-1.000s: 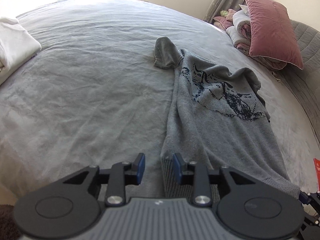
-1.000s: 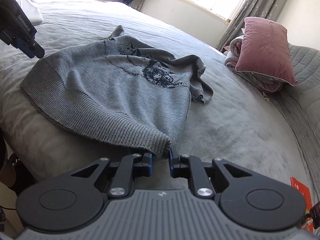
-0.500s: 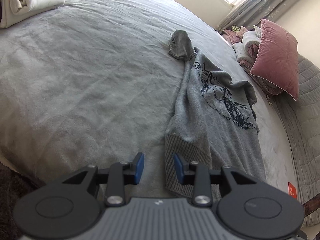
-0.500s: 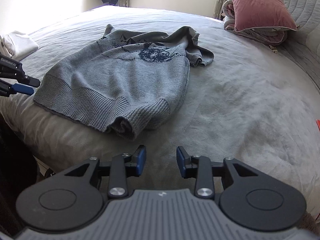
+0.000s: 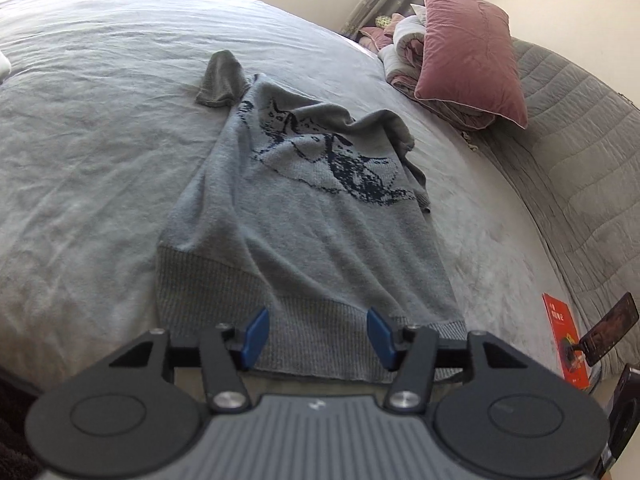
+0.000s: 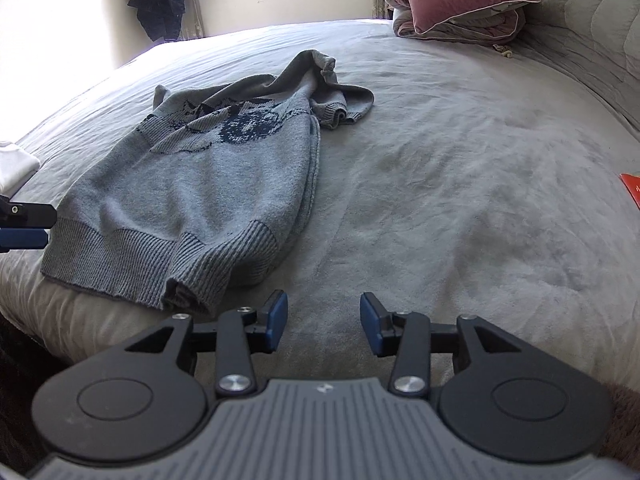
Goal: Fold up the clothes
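Left wrist view: a second ago the left hand-held gripper (image 5: 317, 334) sat at the left corner of the grey knitted sweater (image 5: 304, 216) with its jaws narrow; now it has slid along to the middle of the ribbed hem (image 5: 312, 340) and its jaws are opening, spread wide. The hem shows between the blue pads (image 5: 256, 334), but they do not press on it. The sweater lies flat along the near edge of the bed (image 5: 80, 140), collar end pointing away toward the pink pillow (image 5: 470, 56) at the far right corner.

Right wrist view: a second ago the right hand-held gripper (image 6: 323, 322) pinched the hem's right corner; it has let go, and its jaws are opening over bare bedcover with nothing between them. The sweater (image 6: 208, 184) now rests just to the left of it, with the released hem corner (image 6: 208, 280) rumpled and turned under. The left hand-held gripper (image 6: 24, 224) shows at the hem's other end.

Judged from this, the spreading pull is finished; that bunched corner likely needs smoothing before the first fold.
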### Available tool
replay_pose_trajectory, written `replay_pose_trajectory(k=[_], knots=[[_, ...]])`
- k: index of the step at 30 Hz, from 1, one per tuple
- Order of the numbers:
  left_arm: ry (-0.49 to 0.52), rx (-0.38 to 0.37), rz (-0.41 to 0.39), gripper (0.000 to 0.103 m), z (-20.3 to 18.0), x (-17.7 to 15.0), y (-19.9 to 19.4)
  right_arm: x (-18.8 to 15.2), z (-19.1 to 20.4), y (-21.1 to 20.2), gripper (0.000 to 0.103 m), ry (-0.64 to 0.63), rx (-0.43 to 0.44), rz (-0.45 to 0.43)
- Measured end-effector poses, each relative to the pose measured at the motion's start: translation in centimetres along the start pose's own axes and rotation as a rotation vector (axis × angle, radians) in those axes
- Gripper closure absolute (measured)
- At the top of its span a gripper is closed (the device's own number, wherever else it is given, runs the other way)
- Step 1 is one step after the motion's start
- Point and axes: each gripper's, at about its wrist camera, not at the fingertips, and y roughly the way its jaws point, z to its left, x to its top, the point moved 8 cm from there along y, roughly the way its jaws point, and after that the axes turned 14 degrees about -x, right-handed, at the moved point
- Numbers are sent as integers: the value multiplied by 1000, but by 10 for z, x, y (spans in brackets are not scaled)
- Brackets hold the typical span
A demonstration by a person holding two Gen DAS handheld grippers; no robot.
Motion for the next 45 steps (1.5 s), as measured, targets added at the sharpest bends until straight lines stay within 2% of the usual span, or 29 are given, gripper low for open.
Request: replay_pose_trajectory(k=[6,11,14,21,24,26,27,29,32,37,43,45], knots=[[89,-35,82,36,-41,-13,39,-2,-5,1,46,15,-1,10],[197,-49,126,22,-76,-20,64,-3,-10,1,37,17,5,14],[238,-45,139,21,-88,-22,75,-4,-15,0,34,16,8,17],[296,-34,161,25,-107,-31,101,-8,-32,-4,30,27,4,22],[304,-13,170,34,-106,-37,109,-9,-39,-4,30,45,0,25],[291,1,172,45,-101,-40,114,-10,-43,-4,30,57,-1,28],[282,8,172,48,-98,-41,116,-10,-44,-4,30,62,0,29],[250,29,162,68,-86,-40,117,-9,-43,-4,30,70,7,30],[181,38,132,91,-65,-36,114,-7,-42,-4,30,78,18,30],[-44,-69,102,94,-31,-26,101,-3,-32,-3,30,107,77,30],[-316,-244,107,94,-1,-27,99,13,-17,9,31,332,311,62],[-388,-288,108,95,6,-29,99,20,-13,16,36,412,389,78]])
